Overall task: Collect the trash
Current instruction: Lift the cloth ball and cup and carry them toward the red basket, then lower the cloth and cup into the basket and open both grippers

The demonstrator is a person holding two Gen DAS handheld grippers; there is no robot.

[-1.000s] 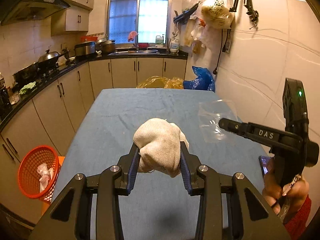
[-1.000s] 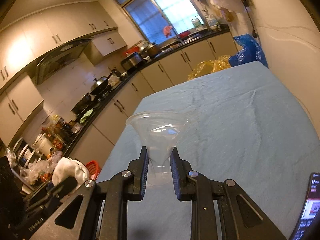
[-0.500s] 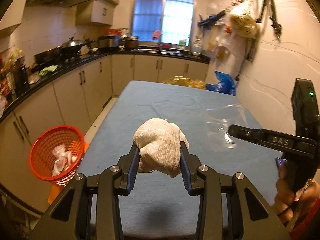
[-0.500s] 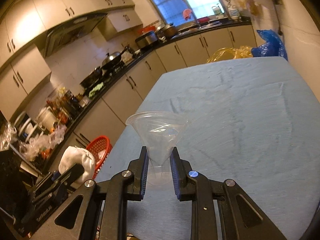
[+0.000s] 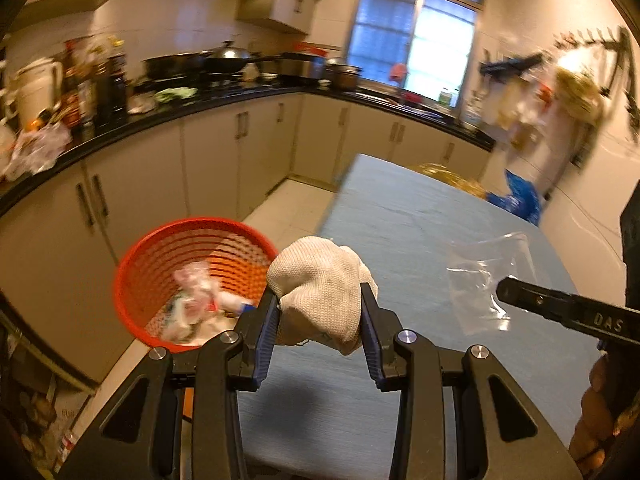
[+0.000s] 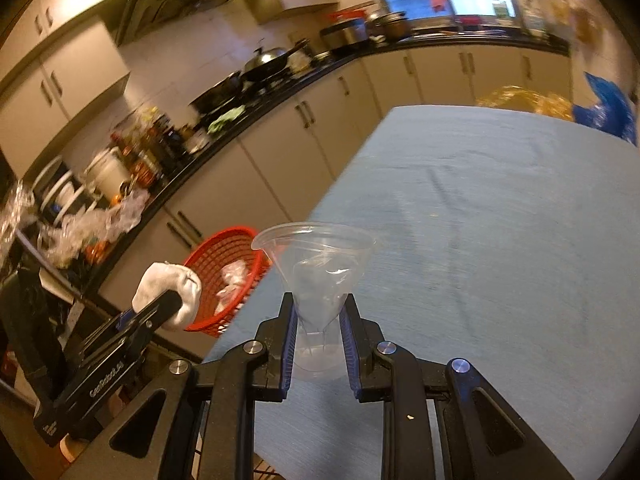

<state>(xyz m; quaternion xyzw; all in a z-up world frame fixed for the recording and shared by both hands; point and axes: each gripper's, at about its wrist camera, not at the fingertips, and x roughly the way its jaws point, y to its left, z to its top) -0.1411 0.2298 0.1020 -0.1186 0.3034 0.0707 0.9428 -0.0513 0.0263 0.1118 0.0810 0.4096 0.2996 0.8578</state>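
Observation:
My left gripper (image 5: 320,312) is shut on a crumpled white cloth (image 5: 320,284) and holds it over the table's left edge, beside the orange basket (image 5: 168,252) on the floor. The basket holds crumpled trash. My right gripper (image 6: 318,332) is shut on a clear plastic cup (image 6: 316,256), squeezed at its base, above the blue table (image 6: 500,216). The left gripper with the cloth (image 6: 168,292) shows in the right wrist view, near the basket (image 6: 224,256). The cup (image 5: 484,276) and right gripper show at the right of the left wrist view.
Cream kitchen cabinets (image 5: 224,160) with a black counter full of pots and bottles run along the left and back. A yellow bag (image 5: 448,178) and a blue bag (image 5: 520,200) lie beyond the table's far end. A tiled floor strip (image 5: 288,208) lies between table and cabinets.
Both grippers have swung left toward the table's left edge. The orange basket has come much closer and nearer the centre in both views. Both grips are unchanged.

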